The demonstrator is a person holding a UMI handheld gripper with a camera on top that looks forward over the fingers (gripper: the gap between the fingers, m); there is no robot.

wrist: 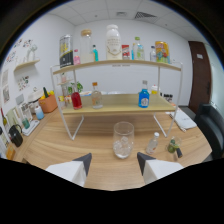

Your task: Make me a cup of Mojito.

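A clear glass (pixel 123 139) with ice in its bottom stands on the wooden table (pixel 75 142), just ahead of my fingers and roughly centred between them. My gripper (pixel 113 160) is open, its two dark-tipped fingers (pixel 85 161) spread apart with nothing between them. Behind the glass a two-tier white-framed shelf (pixel 116 102) carries bottles: a red one (pixel 76 99), a clear one with an orange cap (pixel 96 96) and a blue one (pixel 144 97) on the lower tier. Several taller bottles and jars line the upper tier (pixel 113 41).
A small clear bottle (pixel 152 143) and a small green one (pixel 172 145) stand right of the glass. An orange pot (pixel 48 103) and other items sit left of the shelf. A dark chair (pixel 211 125) is at far right, a door (pixel 199 70) beyond.
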